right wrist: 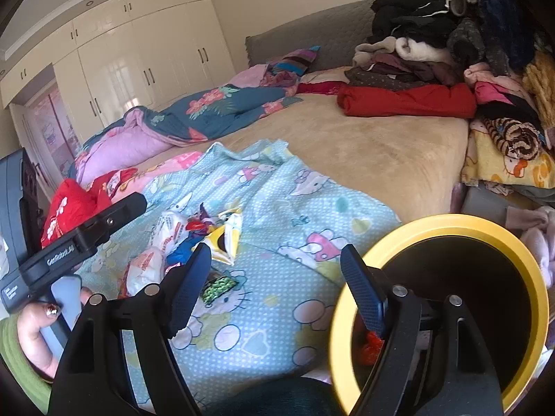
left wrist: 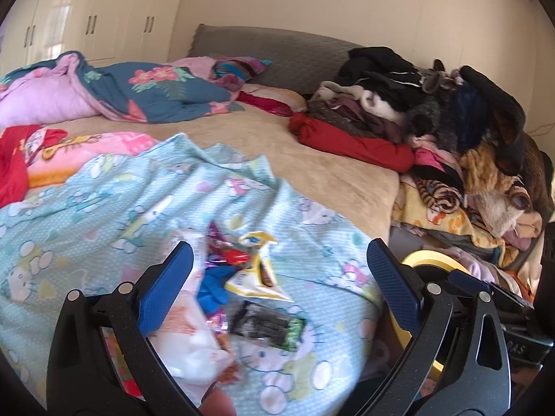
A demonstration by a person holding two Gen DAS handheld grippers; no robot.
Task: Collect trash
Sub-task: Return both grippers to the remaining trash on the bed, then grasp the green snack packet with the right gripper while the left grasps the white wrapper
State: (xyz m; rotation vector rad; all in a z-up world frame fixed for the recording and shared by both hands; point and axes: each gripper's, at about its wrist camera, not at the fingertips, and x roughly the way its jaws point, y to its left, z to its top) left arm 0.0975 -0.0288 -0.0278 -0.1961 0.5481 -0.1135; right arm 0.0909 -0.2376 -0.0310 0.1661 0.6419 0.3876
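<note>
Broadly, the bed (right wrist: 364, 145) carried everything: a heap of clothes (right wrist: 451, 52) well beyond the pale blue cartoon sheet (right wrist: 277, 270), and the trash on that sheet. The yellow-rimmed bin (right wrist: 447, 232) sat just beside the sheet's near corner, mouth tilted toward the right claw (right wrist: 277, 277), presumably so wrappers could be dropped straight in; something red lay inside. That claw stood apart and empty, its one finger over the bin's rim. The left claw (left wrist: 277, 277) was spread wide too, straddling the trash pile (left wrist: 239, 277), apparently to take a piece. The white bag (left wrist: 187, 339) ran lengthwise toward the camera; the black-and-green wrapper (left wrist: 267, 326) lay crosswise on the sheet.
</note>
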